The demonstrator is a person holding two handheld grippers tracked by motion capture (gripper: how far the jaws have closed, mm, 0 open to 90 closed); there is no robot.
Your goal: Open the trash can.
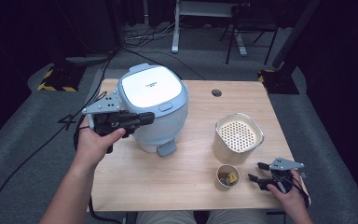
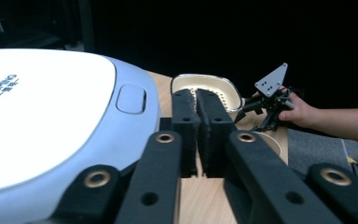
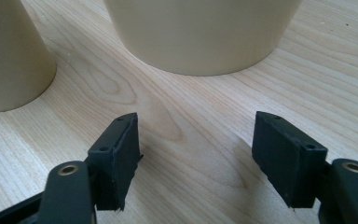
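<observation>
Two tongs: left tongs (image 1: 144,117) pressed together, empty, beside round pale-blue plastic cooker w/ white lid (image 1: 153,105); right tongs (image 3: 196,158) apart, beige perforated-top tub (image 1: 237,138) ahead.

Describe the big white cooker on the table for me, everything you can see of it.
The cooker is a rounded, pale blue-grey appliance of glossy plastic with a flat white lid, shut, bearing small lettering and a button at its front edge. A small tab sticks out at its base. It stands upright at the table's far left. The left gripper, jaws shut, is at its left side.
</observation>
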